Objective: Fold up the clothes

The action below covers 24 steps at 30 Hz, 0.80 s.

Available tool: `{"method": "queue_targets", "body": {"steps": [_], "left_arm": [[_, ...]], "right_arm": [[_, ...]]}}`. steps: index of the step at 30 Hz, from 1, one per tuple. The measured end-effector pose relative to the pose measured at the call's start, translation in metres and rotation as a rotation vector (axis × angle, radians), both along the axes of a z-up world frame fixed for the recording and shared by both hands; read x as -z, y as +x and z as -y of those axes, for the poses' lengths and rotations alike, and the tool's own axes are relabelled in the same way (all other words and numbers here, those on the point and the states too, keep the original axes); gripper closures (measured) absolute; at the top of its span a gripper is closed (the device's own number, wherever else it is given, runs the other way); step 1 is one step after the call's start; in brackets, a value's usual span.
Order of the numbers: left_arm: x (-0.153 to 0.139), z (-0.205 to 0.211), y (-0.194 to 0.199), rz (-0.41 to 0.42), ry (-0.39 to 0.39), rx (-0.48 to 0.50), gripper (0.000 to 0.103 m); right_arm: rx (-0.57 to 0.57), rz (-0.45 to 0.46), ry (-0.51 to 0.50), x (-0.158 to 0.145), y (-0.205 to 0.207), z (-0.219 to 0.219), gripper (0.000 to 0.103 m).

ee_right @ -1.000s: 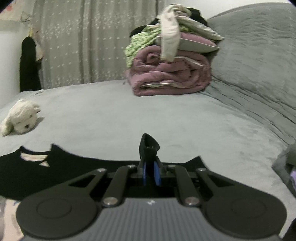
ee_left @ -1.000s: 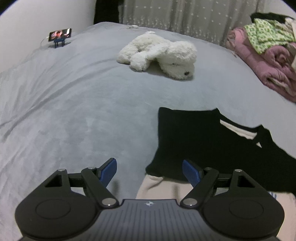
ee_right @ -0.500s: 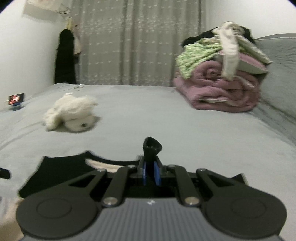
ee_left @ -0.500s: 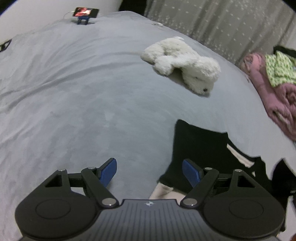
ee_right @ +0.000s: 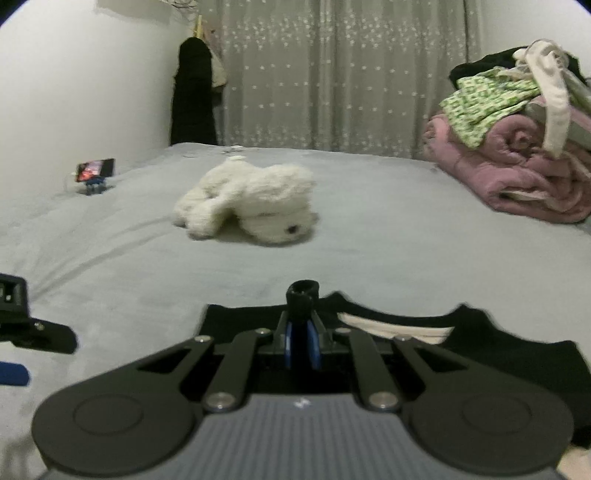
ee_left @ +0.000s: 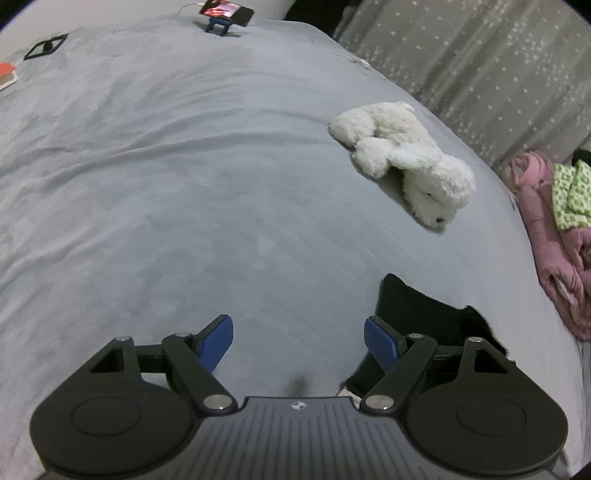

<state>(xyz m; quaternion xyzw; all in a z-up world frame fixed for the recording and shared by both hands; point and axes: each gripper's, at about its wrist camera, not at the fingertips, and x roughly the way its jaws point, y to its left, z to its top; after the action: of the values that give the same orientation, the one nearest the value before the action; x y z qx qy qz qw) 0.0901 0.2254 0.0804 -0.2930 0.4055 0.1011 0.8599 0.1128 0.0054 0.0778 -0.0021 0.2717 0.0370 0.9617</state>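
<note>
A black garment with a cream lining at its neck lies flat on the grey bed. My right gripper is shut on a fold of its black fabric, which sticks up between the blue pads. In the left wrist view my left gripper hangs open over bare bedding, nothing between its fingers. The garment's edge lies just right of its right finger. One blue pad of the left gripper shows at the right wrist view's left edge.
A white plush dog lies mid-bed. A pile of pink blanket and clothes sits at the right. A phone on a stand stands at the far left. A curtain hangs behind.
My right gripper has swept left along the garment, still shut on the black fabric. My left gripper has shifted left off the garment and rolled, staying open.
</note>
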Motion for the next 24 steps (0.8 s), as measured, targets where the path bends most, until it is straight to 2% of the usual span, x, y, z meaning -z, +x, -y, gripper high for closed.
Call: {"method": "queue_targets", "body": {"steps": [9, 17, 24], "left_arm": [[-0.001, -0.02, -0.002, 0.009, -0.05, -0.061, 0.025], [-0.002, -0.03, -0.003, 0.013, -0.072, -0.092, 0.025], [-0.002, -0.034, -0.004, 0.019, -0.085, -0.113, 0.025]], "right_arm": [[-0.059, 0.012, 0.214, 0.007, 0.0, -0.017, 0.093], [-0.081, -0.031, 0.214, 0.015, 0.009, -0.048, 0.093], [-0.099, 0.021, 0.194, -0.001, 0.005, -0.053, 0.093]]}}
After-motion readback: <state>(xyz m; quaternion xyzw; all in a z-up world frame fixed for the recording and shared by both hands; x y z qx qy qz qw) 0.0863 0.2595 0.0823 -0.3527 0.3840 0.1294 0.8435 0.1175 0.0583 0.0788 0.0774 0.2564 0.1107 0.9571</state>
